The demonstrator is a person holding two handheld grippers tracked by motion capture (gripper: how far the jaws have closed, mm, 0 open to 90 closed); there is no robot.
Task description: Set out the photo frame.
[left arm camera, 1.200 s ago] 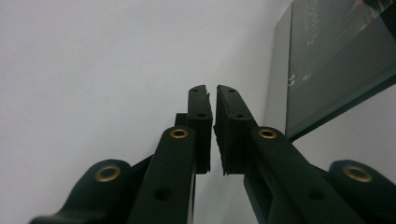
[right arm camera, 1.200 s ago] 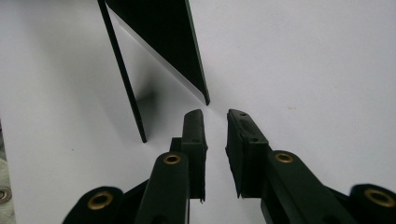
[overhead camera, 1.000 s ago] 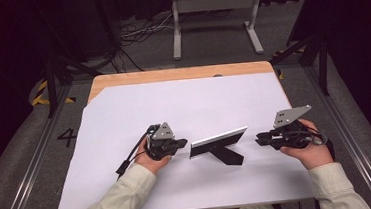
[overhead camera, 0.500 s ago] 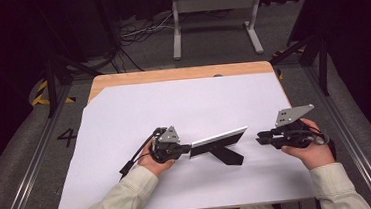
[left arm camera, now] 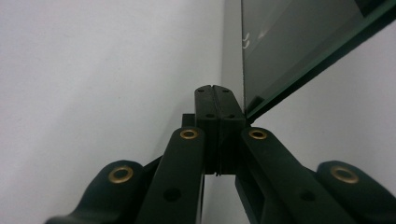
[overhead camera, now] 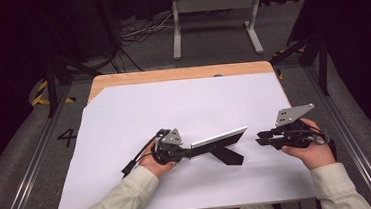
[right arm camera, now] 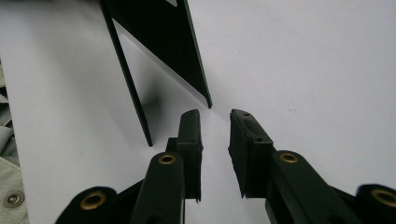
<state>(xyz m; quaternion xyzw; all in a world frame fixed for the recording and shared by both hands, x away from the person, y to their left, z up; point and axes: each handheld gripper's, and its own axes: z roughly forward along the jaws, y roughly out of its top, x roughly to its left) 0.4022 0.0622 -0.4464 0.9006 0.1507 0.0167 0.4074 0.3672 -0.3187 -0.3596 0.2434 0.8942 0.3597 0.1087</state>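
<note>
A black picture frame [overhead camera: 219, 139] stands tilted on its back leg [overhead camera: 227, 155] on the white sheet [overhead camera: 174, 110]. My left gripper [overhead camera: 187, 150] is at the frame's left end, its jaws shut tight together. In the left gripper view the pads [left arm camera: 217, 91] meet with no gap, and the frame's glass [left arm camera: 299, 42] rises just right of them, its corner hidden behind the right pad. My right gripper [overhead camera: 259, 139] is a little off the frame's right end. Its jaws have just been opening, with nothing between them. The right gripper [right arm camera: 215, 114] points at the frame's corner [right arm camera: 159, 28] and thin leg [right arm camera: 128, 79].
The white sheet covers most of a wooden table [overhead camera: 181, 73]. Beyond the far edge, a grey metal stand [overhead camera: 213, 4] and cables lie on the dark floor. Black rails run along both sides of the table. Both sleeves come in from the near edge.
The left gripper has shifted slightly toward the near edge at the frame's left end. The right gripper's jaws have spread a little wider. The frame has stayed put.
</note>
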